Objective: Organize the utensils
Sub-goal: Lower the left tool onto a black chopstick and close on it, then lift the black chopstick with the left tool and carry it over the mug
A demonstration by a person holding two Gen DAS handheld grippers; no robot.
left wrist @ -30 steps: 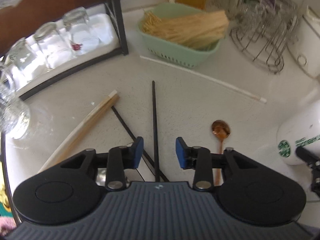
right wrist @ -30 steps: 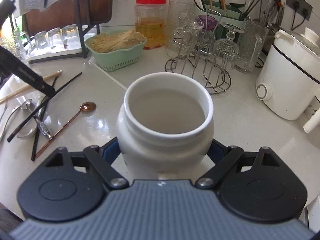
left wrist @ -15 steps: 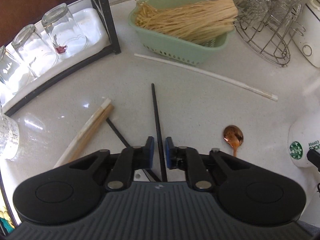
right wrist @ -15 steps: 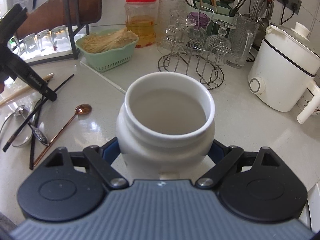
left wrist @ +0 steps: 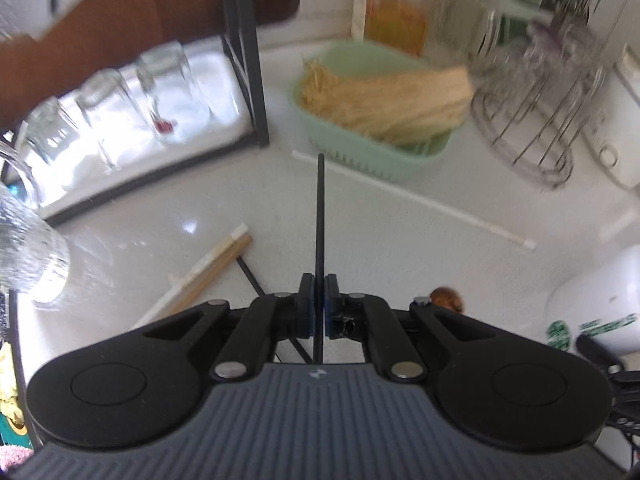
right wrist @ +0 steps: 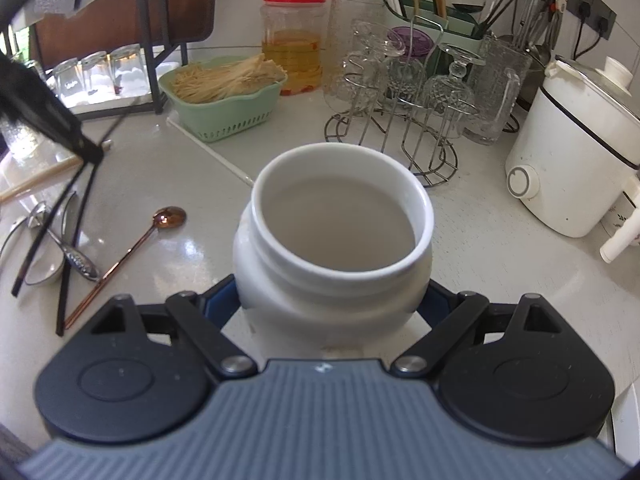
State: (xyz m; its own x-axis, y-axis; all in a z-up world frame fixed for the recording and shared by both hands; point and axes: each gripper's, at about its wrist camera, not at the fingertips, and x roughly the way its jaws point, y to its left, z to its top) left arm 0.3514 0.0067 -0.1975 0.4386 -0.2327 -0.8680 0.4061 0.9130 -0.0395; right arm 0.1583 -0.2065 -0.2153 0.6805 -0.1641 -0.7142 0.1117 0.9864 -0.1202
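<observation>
Two tools at work: the left tool (left wrist: 319,306) pinches a black chopstick (left wrist: 320,216) tight, while the right tool (right wrist: 334,300) clasps a white jar (right wrist: 336,256) on the table (right wrist: 500,248).

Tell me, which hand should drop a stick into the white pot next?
Probably the left. The left gripper is already shut on the black chopstick. The right gripper is busy around the white pot, whose mouth is open and looks empty.
</observation>
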